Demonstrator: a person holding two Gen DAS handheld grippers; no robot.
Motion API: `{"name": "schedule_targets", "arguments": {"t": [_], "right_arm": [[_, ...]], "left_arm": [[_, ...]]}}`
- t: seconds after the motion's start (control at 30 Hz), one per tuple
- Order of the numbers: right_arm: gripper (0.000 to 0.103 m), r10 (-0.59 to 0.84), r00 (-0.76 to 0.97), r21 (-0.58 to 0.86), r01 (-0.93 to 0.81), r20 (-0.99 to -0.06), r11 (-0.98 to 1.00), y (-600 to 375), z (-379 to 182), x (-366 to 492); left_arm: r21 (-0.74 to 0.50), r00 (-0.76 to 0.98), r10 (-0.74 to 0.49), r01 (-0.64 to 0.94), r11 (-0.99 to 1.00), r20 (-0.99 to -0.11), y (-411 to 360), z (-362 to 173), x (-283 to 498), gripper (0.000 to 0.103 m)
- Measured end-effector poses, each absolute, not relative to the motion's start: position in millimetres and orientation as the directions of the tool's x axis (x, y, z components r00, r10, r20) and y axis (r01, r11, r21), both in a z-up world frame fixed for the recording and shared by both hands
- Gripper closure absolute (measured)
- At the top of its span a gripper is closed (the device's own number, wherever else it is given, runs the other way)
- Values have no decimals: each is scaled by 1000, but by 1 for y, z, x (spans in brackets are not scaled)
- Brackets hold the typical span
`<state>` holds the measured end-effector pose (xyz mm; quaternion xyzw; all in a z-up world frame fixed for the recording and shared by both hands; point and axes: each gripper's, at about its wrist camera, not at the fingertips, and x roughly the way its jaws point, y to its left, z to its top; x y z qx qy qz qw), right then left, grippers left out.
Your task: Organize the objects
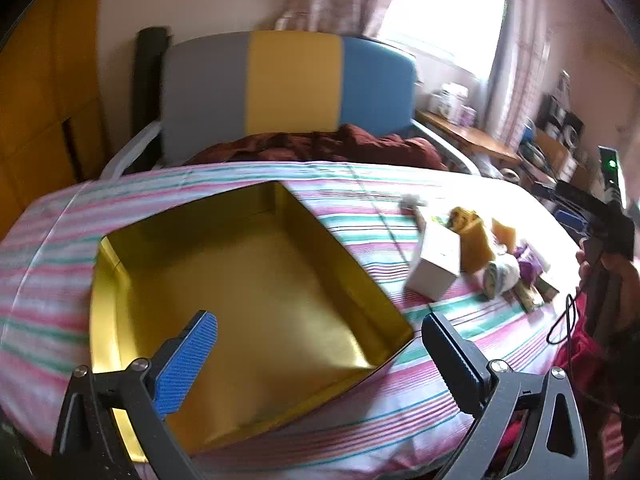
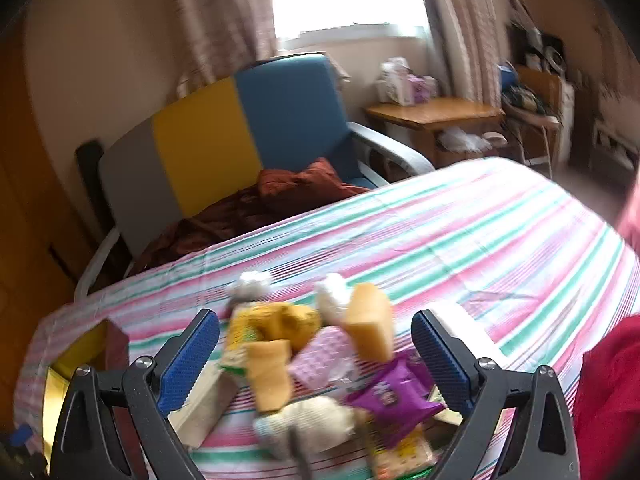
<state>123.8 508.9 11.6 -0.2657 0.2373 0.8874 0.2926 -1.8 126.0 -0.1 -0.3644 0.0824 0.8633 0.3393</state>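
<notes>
The left gripper (image 1: 320, 344) hangs wide open, holding nothing, over the empty gold tin (image 1: 248, 280). The right gripper (image 2: 316, 344), also wide open, hovers above the pile (image 2: 320, 360) to the tin's right. It looks like the start: pick one thing.

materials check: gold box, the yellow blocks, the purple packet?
Gold box: looks like tinplate metal, with a glossy gold interior, thin rolled rim and light reflecting off the walls; coated card is possible.
Yellow blocks: probably foam sponge, matte with soft rounded edges; blur hides any pores.
Purple packet: thin plastic film wrapper, shiny and crinkled, with a printed face.
</notes>
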Motion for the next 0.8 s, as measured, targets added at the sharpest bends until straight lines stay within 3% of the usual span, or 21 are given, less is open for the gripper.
{"name": "schedule_targets", "arguments": {"t": [0.2, 0.8], "right_arm": [[4, 331, -702, 420, -667, -630, -616, 542, -4, 141], [4, 203, -724, 429, -585, -659, -689, 527, -11, 121]], "left_arm": [[-81, -446, 567, -732, -676, -693, 178, 1, -1, 0], [77, -348, 476, -863, -500, -808, 328, -38, -23, 0]]}}
